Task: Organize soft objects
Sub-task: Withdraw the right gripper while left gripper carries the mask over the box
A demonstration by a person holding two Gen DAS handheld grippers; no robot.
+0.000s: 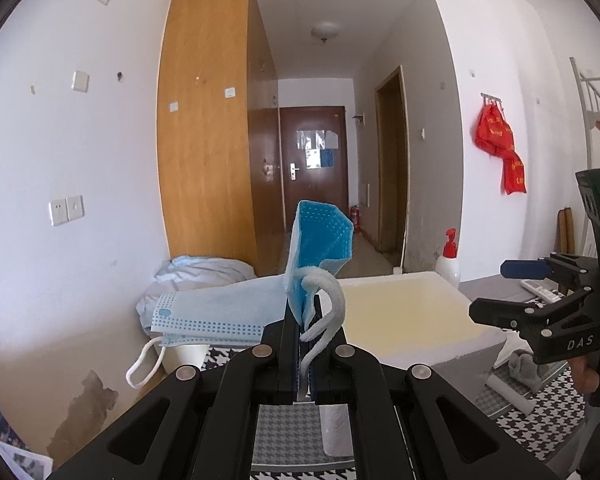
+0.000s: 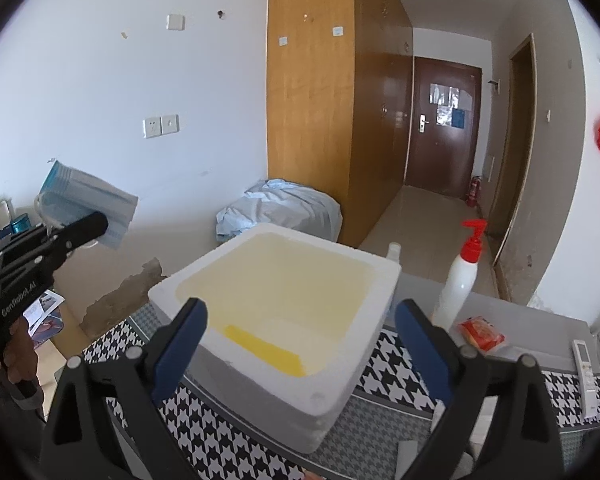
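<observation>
My left gripper (image 1: 305,320) is shut on a blue face mask (image 1: 320,240), folded and standing up between the fingers, with its white ear loop (image 1: 332,308) curling out. The mask's other part (image 1: 216,312) hangs to the left. In the right wrist view the same mask (image 2: 88,200) is held up in the air left of the white foam box (image 2: 276,300). My right gripper (image 2: 300,344) is open and empty, hovering just over the near rim of the box. The box has a yellowish inside and looks empty.
The box stands on a houndstooth cloth (image 2: 392,380). A white pump bottle with a red top (image 2: 460,280), a red packet (image 2: 482,334) and a remote (image 2: 586,376) lie to the right. A paper towel roll (image 1: 336,428) and grey cloth (image 1: 524,368) lie on the table. A crumpled bedding bundle (image 2: 276,208) is behind.
</observation>
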